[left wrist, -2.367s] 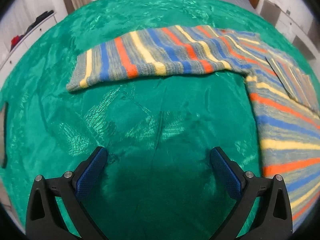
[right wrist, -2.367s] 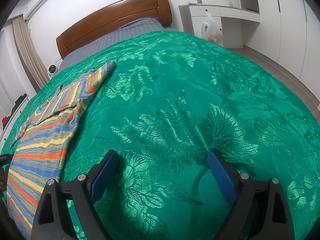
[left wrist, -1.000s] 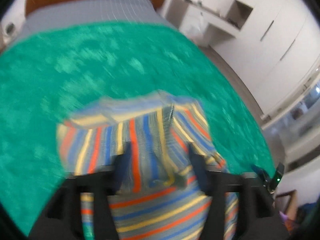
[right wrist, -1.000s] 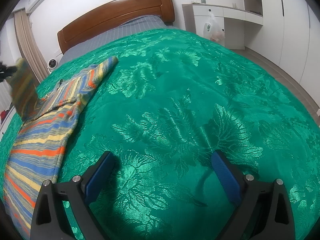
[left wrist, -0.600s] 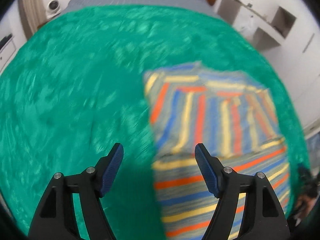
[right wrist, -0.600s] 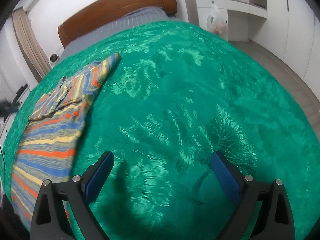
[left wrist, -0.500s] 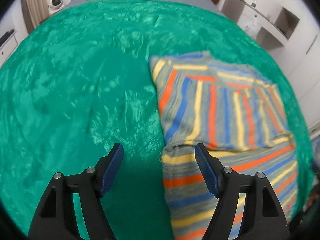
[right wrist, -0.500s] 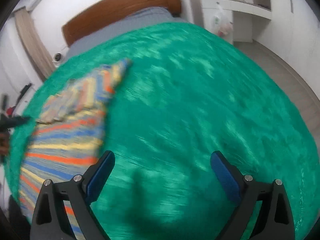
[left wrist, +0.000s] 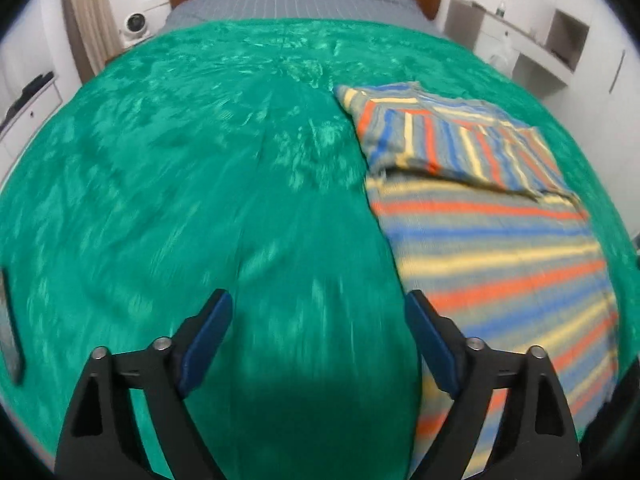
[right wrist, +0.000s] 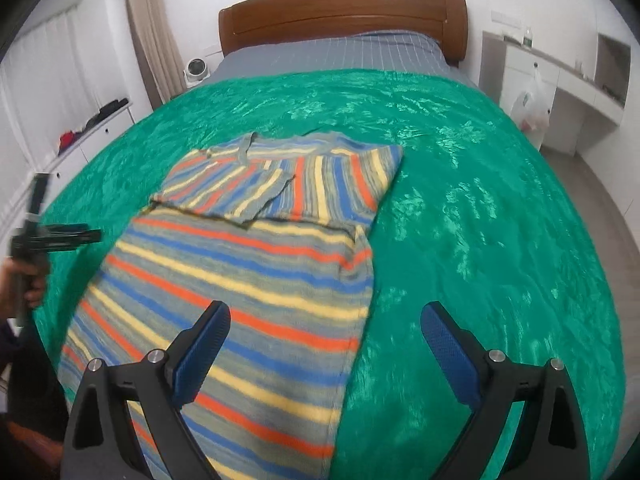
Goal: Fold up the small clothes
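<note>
A striped knit sweater (right wrist: pixel 256 264) in blue, orange, yellow and grey lies flat on the green bedspread (right wrist: pixel 480 216), both sleeves folded across its chest. In the left wrist view the sweater (left wrist: pixel 492 224) lies to the right. My left gripper (left wrist: pixel 318 332) is open and empty, above the bedspread (left wrist: pixel 200 184) just left of the sweater's edge. My right gripper (right wrist: pixel 326 336) is open and empty, above the sweater's lower right edge. The left gripper (right wrist: pixel 44 236), held in a hand, also shows at the left of the right wrist view.
A wooden headboard (right wrist: pixel 344 12) and grey sheet (right wrist: pixel 336 56) are at the far end of the bed. White drawers (right wrist: pixel 92 128) stand on the left, a white desk (right wrist: pixel 560 92) with a plastic bag (right wrist: pixel 530 108) on the right. A small fan (right wrist: pixel 197 69) stands by the curtain.
The left sleeve has been folded over the chest and let go. The left gripper has pulled back to the sweater's left side. The right gripper has swung left over the sweater's lower right edge.
</note>
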`<state>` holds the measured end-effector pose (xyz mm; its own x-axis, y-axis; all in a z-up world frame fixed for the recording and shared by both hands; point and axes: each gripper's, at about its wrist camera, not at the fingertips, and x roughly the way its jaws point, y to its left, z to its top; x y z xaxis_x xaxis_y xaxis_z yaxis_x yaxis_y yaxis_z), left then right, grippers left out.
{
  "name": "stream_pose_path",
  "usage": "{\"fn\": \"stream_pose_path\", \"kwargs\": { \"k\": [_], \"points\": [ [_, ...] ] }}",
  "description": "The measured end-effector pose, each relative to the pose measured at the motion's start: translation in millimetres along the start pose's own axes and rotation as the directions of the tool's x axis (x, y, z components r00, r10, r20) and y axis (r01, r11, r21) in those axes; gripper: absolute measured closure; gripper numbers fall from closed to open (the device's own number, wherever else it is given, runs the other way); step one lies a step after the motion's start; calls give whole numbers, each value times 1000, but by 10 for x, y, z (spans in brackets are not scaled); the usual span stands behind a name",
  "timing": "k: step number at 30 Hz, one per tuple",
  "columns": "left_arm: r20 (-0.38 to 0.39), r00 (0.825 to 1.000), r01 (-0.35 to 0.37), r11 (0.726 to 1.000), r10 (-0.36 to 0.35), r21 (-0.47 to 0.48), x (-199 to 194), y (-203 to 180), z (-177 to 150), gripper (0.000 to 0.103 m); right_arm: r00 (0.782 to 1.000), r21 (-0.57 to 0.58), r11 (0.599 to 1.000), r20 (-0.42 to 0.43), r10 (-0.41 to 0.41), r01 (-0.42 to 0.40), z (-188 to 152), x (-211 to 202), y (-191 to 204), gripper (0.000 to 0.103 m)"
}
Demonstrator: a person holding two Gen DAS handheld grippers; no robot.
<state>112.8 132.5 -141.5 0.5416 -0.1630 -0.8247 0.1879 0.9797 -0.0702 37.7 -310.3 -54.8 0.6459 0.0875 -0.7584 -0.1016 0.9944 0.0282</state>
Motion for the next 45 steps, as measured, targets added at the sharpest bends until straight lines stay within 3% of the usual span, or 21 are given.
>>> {"fn": "stream_pose_path", "kwargs": {
  "k": [4, 9, 12, 17, 20, 23, 26, 28, 30, 32, 33, 34, 35, 36, 38, 39, 41, 45],
  "points": [
    [26, 1000, -8, 997, 10, -71, -99, 91, -358, 10, 997, -3, 997, 31, -74, 74, -259, -138, -9, 7],
    [-11, 1000, -15, 985, 13, -175, 63, 256, -600, 10, 995, 119, 989, 44, -88, 82, -520, -295, -145, 7],
    [15, 1000, -24, 989, 27, -148, 18, 219, -701, 7, 993, 173, 981, 50, -103, 93, -619, -380, -217, 7],
    [-3, 1000, -26, 991, 26, -133, -50, 195, -733, 6, 993, 226, 969, 52, -109, 95, -727, -507, -285, 7],
    [1, 997, 72, 979, -73, -193, -267, 271, -838, 6, 995, 221, 972, 35, -95, 85, -763, -614, -286, 7],
    [-13, 982, 182, 963, -189, -196, -454, 224, -1020, 6, 999, 186, 982, -30, -32, 37, -839, -693, -258, 7],
    [-108, 966, 221, 966, -236, -134, -417, -36, -1221, 12, 989, 196, 979, -127, 78, -52, -989, -670, -219, 8],
    [-184, 953, 226, 969, -240, -96, -316, -207, -1313, 36, 967, 243, 964, -196, 162, -112, -1124, -604, -202, 16],
    [-239, 945, 213, 975, -223, -65, -228, -366, -1380, 38, 949, 290, 948, -237, 208, -136, -1220, -516, -202, 23],
    [-245, 952, 186, 982, -186, -24, -235, -481, -1396, 40, 935, 309, 942, -275, 223, -134, -1285, -419, -196, 27],
    [-251, 953, 176, 984, -171, -3, -237, -524, -1395, 52, 927, 314, 942, -304, 220, -121, -1323, -349, -193, 32],
    [-266, 948, 181, 983, -174, 3, -222, -549, -1397, 71, 919, 317, 941, -325, 223, -116, -1354, -291, -188, 38],
    [-280, 942, 190, 982, -183, -2, -202, -558, -1400, 82, 909, 321, 939, -343, 236, -122, -1382, -234, -176, 41],
    [-306, 932, 201, 980, -194, -8, -169, -570, -1410, 96, 892, 325, 935, -369, 263, -141, -1415, -171, -155, 51],
    [-309, 932, 203, 979, -192, 4, -177, -576, -1411, 98, 847, 327, 929, -432, 310, -173, -1472, -79, -99, 92],
    [-307, 931, 208, 978, -196, 9, -196, -578, -1400, 99, 834, 326, 929, -453, 315, -174, -1491, -74, -81, 98],
    [-289, 928, 241, 970, -237, -24, -294, -542, -1342, 99, 845, 326, 927, -429, 320, -186, -1431, -178, -82, 98],
    [-207, 914, 329, 936, -348, -122, -523, -387, -1093, 99, 889, 366, 897, -282, 360, -247, -1105, -498, -181, 98]
  ]
}}
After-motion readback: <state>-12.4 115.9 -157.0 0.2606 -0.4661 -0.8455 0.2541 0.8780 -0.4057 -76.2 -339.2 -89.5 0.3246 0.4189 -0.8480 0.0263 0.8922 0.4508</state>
